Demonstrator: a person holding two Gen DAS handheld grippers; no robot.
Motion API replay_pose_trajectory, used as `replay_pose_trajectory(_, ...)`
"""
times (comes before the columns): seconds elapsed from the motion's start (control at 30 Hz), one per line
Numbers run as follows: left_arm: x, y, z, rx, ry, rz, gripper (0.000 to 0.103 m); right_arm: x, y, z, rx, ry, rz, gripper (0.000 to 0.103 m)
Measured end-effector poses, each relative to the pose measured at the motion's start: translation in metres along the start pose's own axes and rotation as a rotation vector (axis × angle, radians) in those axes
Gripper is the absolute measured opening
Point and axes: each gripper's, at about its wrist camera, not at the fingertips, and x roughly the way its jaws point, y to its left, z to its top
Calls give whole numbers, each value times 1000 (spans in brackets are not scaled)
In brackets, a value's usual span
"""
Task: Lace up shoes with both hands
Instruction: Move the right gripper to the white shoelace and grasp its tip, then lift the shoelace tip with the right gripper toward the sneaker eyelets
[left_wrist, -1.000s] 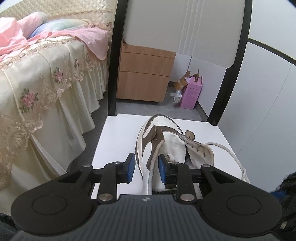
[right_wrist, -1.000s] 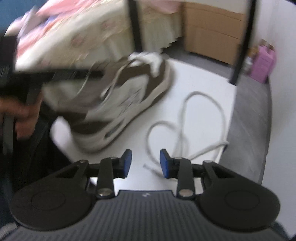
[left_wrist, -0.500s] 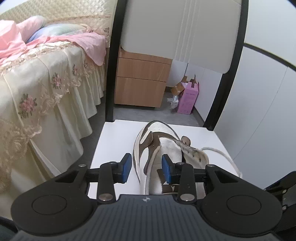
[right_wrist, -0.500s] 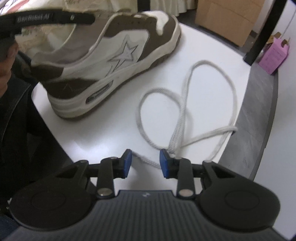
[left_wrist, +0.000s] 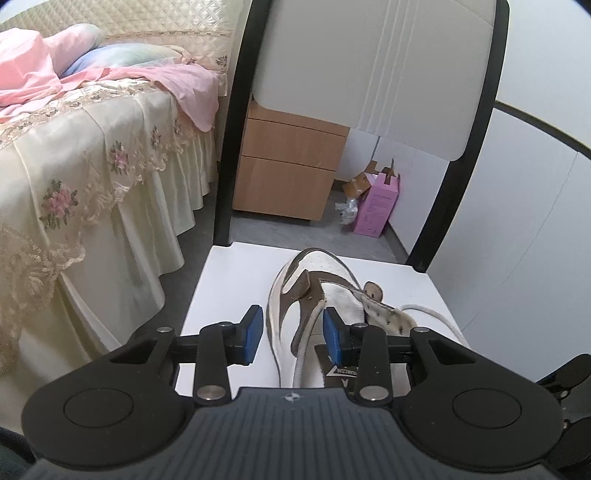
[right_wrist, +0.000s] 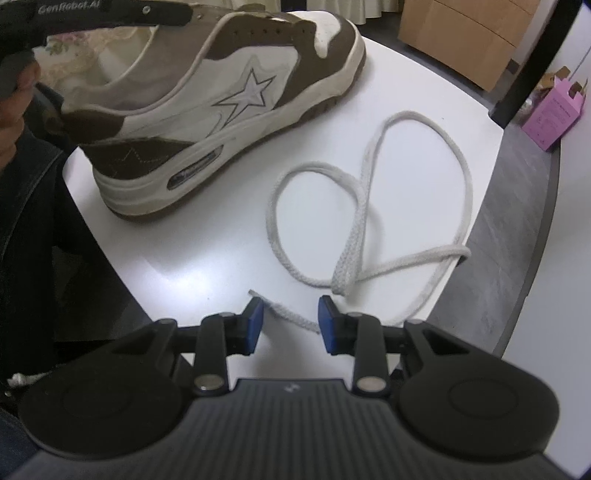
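Note:
A white and brown sneaker (right_wrist: 207, 110) with a star on its side stands on a small white table (right_wrist: 192, 266). It shows from the heel in the left wrist view (left_wrist: 314, 295). My left gripper (left_wrist: 291, 332) is open, its fingers astride the shoe's left collar wall, not pinching it. A loose white shoelace (right_wrist: 369, 206) lies looped on the table right of the shoe; a part shows in the left wrist view (left_wrist: 436, 314). My right gripper (right_wrist: 290, 321) is open, low over the lace's frayed end, which lies between its fingers.
A bed (left_wrist: 74, 166) with a floral cream skirt stands left of the table. A wooden drawer unit (left_wrist: 288, 170) and a pink box (left_wrist: 376, 206) sit on the grey floor behind. Black frame posts (left_wrist: 229, 147) rise at the table's far corners. The table's right edge (right_wrist: 491, 221) is near the lace.
The right gripper has swung down and closer to the table, and the lace end now lies between its fingers. The left gripper has shifted slightly along the shoe's heel collar.

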Motion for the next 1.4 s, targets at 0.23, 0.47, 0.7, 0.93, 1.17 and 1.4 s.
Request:
replay_pose_trajectory(0.23, -6, 8, 4, -74, -11, -96, 40, -16, 3, 1, 14, -80, -6, 2)
replay_pose_trajectory(0.47, -9, 20, 7, -192, 24, -358, 40, -66, 16, 16, 27, -246, 59, 3)
replay_pose_trajectory(0.7, -3, 22, 0, -262, 97, -531, 39, -107, 30, 37, 25, -422, 84, 3)
replay_pose_trajectory(0.93, 2, 28, -7, -372, 139, -665, 27, -111, 38, 47, 10, -461, 86, 3)
replay_pose_trajectory(1.17, 10, 31, -13, -447, 178, -710, 3, -108, 40, 44, 16, -472, 88, 3)
replay_pose_trajectory(1.4, 12, 36, -14, -513, 168, -722, 3, -110, 35, 42, 70, -506, 112, 4)
